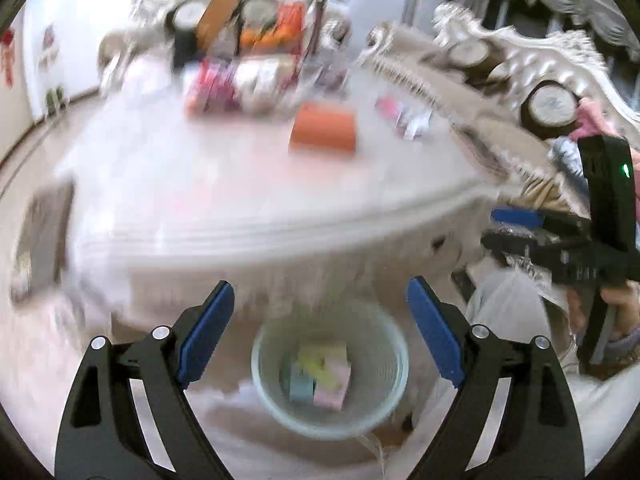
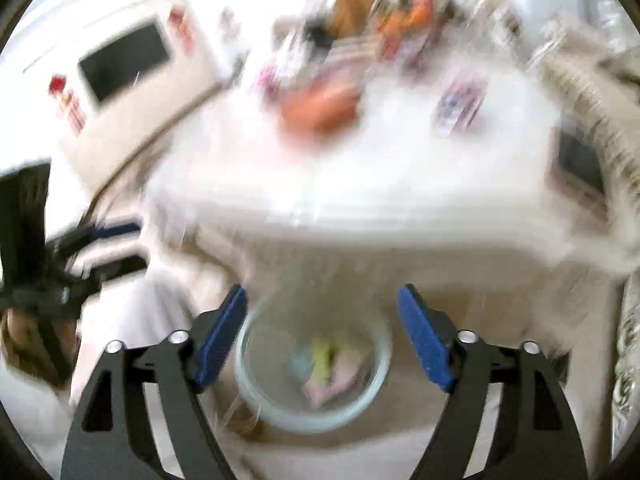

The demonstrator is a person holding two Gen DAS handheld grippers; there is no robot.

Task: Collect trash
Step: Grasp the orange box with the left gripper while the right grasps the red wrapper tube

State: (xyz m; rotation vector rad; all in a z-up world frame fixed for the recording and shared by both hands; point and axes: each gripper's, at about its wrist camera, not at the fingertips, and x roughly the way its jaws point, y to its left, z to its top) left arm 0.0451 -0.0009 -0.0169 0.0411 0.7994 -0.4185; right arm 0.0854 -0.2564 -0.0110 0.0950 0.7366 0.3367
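Left gripper [image 1: 320, 312]: spread wide, nothing between its blue pads.
Right gripper [image 2: 322, 316]: spread wide, empty.
Trash [image 1: 320, 378]: pastel wrappers lying inside the bin [image 1: 264, 384], on the floor below the tabletop [image 1: 240, 184].

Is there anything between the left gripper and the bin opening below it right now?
Nothing visible. The left gripper hangs open and empty above the bin on the floor, in front of the table. The bin's mouth is uncovered, with pastel-coloured trash already inside. The right gripper is off to the side, clear of it.
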